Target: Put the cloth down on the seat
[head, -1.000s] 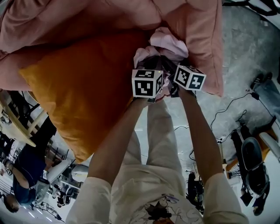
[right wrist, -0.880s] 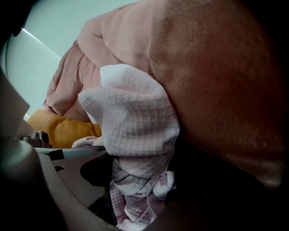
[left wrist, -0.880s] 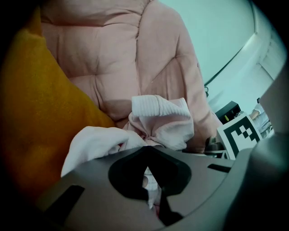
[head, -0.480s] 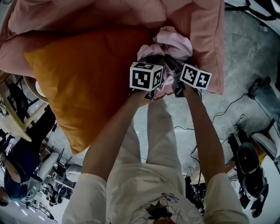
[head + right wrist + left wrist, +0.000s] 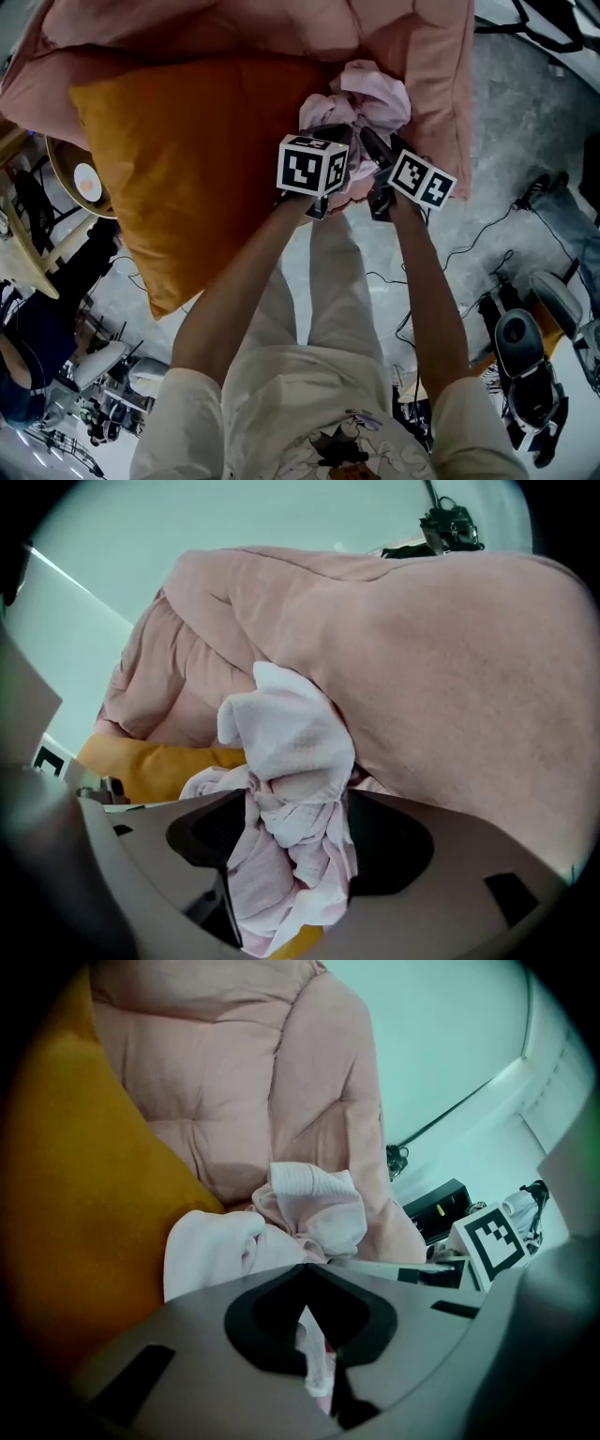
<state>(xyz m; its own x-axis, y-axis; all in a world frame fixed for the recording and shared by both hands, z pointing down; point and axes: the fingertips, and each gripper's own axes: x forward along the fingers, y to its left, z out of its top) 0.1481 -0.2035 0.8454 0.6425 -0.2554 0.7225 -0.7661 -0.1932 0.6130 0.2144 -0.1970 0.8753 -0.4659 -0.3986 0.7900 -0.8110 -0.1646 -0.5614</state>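
Note:
A bunched pale pink cloth hangs between both grippers, just above the front right part of the pink padded seat. My left gripper is shut on a thin fold of the cloth, which passes between its jaws. My right gripper is shut on a thicker wad of the cloth. The two grippers are close side by side. An orange pillow lies on the seat to the left of the cloth. The seat's pink cushion rises right behind the cloth.
The seat's right arm cushion flanks the cloth. Cables run over the grey floor at the right, near a dark chair. A wooden table stands at the left. The person's legs are under the grippers.
Both grippers keep their hold on the cloth and stay at almost the same spot. The right gripper's cube has drifted slightly right and down. The view has shifted a little.

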